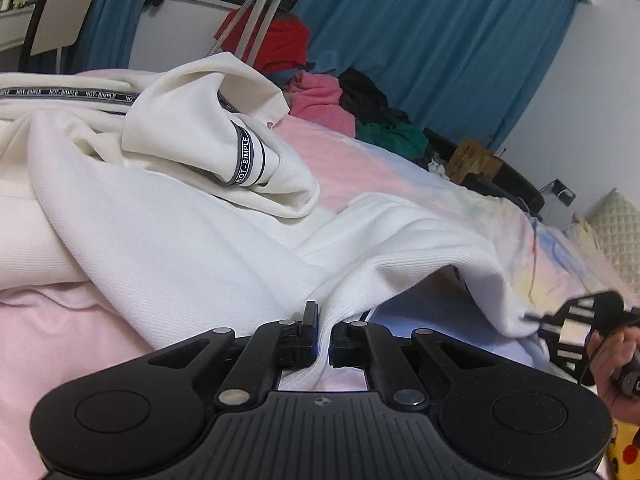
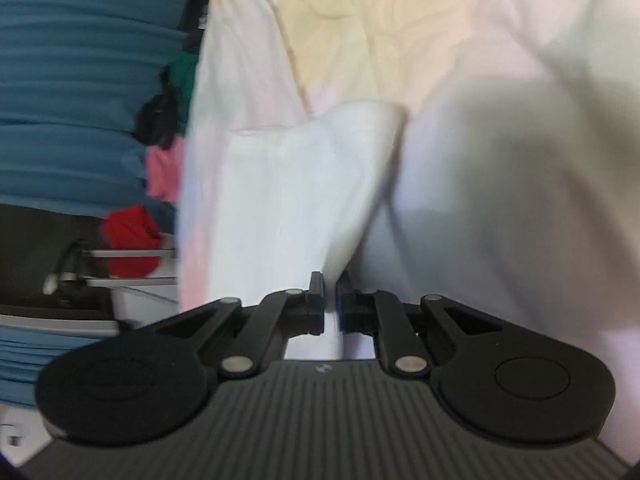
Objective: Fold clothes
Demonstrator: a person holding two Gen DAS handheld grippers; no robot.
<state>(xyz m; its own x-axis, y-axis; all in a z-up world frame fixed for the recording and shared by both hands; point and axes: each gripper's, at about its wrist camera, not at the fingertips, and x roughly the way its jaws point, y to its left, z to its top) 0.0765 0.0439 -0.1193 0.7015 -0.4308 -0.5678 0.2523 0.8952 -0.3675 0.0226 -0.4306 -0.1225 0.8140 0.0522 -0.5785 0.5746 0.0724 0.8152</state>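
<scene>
The pastel bedsheet (image 1: 400, 168) carries the white hoodie (image 1: 160, 220), spread and rumpled. I have its hem lifted off the bed. My left gripper (image 1: 323, 330) and right gripper (image 2: 330, 294) are both clenched on hem fabric. Fold step is underway, I judge; next I carry the hem evenly toward the hood.

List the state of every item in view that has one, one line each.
left gripper: shut on the white garment's ribbed hem.
right gripper: shut on the same garment's edge.
white garment: unfolded, rumpled, hem lifted off the bed between both grippers.
striped sleeve: bent back over the garment's body.
bedsheet: spread, wrinkled.
clothes pile: heaped, unfolded.
blue curtains: drawn closed.
</scene>
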